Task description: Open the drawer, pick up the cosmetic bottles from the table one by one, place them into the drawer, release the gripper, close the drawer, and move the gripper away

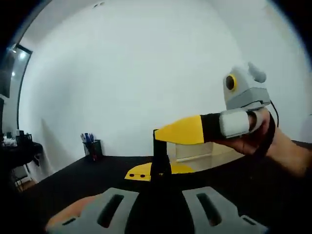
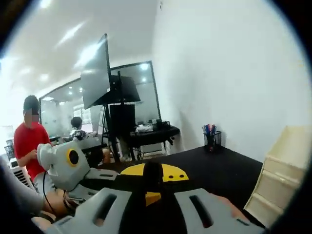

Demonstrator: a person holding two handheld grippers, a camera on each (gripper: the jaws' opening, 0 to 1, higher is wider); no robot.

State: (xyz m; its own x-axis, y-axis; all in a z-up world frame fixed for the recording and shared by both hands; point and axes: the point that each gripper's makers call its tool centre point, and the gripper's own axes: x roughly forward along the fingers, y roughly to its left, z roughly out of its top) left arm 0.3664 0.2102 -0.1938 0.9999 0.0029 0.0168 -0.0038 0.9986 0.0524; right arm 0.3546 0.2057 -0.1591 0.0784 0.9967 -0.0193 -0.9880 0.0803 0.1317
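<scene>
My left gripper (image 1: 156, 168) is shut, its black and yellow fingers pressed together with nothing between them, above the black table (image 1: 73, 178). From the right, a hand holds the right gripper (image 1: 185, 130) sideways across the left gripper view, its yellow fingers closed into one wedge. Behind it stands a cream drawer unit (image 1: 207, 150). In the right gripper view my right gripper (image 2: 152, 174) is shut and empty. The left gripper (image 2: 68, 165) sits low at the left. The cream drawer unit (image 2: 282, 170) stands at the right, its drawers closed.
A black pen holder (image 1: 92, 146) (image 2: 212, 139) stands on the black table (image 2: 219, 170) by the white wall. Beyond the table are a large monitor on a stand (image 2: 97, 78), a cluttered desk (image 2: 151, 131) and a person in a red shirt (image 2: 29, 141).
</scene>
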